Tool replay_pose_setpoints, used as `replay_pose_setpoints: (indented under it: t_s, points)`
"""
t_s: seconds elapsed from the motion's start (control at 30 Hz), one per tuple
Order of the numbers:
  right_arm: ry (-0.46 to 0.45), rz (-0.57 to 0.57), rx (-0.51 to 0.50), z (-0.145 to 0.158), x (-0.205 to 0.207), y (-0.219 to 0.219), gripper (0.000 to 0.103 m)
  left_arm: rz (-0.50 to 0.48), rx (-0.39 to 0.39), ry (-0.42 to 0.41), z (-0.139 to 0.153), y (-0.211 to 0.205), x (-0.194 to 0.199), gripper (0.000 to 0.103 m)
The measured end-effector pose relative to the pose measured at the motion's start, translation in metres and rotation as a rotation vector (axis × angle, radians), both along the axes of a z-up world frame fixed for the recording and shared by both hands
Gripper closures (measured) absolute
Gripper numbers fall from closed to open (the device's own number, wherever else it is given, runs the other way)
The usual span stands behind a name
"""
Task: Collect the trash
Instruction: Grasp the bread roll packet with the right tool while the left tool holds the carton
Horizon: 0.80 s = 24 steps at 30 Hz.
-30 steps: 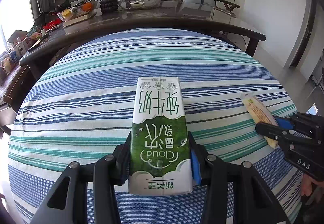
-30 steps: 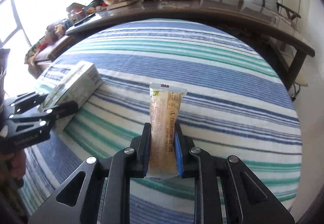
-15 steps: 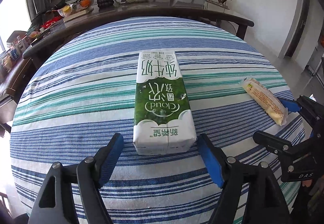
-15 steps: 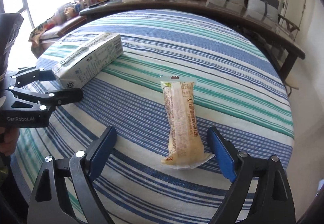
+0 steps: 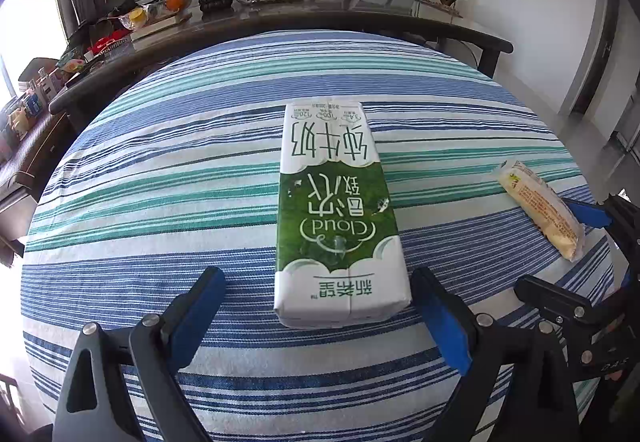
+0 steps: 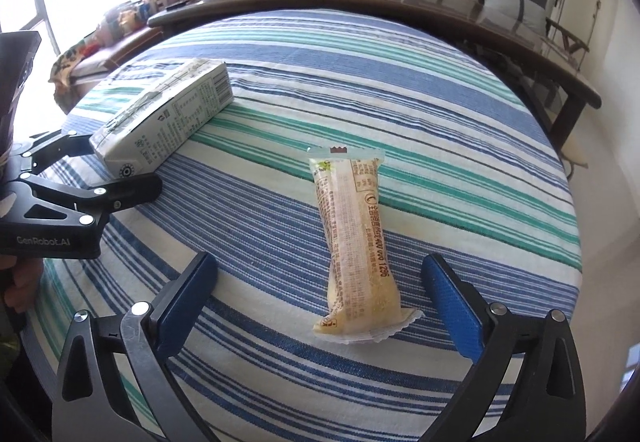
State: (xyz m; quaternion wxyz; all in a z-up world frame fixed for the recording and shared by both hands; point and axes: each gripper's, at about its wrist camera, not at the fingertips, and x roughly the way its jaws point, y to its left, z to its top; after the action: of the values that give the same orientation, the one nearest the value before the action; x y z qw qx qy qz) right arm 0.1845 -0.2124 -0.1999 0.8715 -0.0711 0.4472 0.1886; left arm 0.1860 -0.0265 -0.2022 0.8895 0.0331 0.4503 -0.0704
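The green and white paper milk carton (image 5: 340, 218) looks smooth with a soft shine. The long yellow snack packet (image 6: 358, 246) is thin glossy plastic film with crimped ends. The blue, teal and white striped cloth (image 5: 168, 170) on the desk is woven, coarse and matt. The left tongs (image 5: 320, 322) have matt black arms, shiny metal rivets and blue pads (image 5: 444, 326).

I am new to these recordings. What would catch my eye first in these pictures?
First, the green and white milk carton, lying flat on the striped tablecloth straight ahead of the open left gripper. Next, the yellow snack packet, lying flat ahead of the open right gripper. Neither gripper touches anything.
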Motion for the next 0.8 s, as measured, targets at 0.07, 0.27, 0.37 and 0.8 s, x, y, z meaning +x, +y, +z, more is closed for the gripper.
replay_pose_setpoints:
  t_s: [0.07,0.27,0.37,0.8]
  points:
    - [0.018,-0.001,-0.009,0.0,0.003,0.001,0.0,0.0,0.001,0.001,0.0,0.0,0.001,0.006]
    - [0.032,-0.001,-0.017,0.0,0.015,0.005,0.0,0.0,0.001,0.001,0.0,-0.001,0.001,0.004]
    - [0.037,0.001,-0.017,0.0,0.021,0.005,0.0,-0.009,0.002,0.007,0.0,-0.001,0.004,0.004]
    - [0.174,0.075,0.016,0.019,0.042,-0.014,0.036,-0.164,0.014,0.043,0.022,-0.009,0.042,0.008]
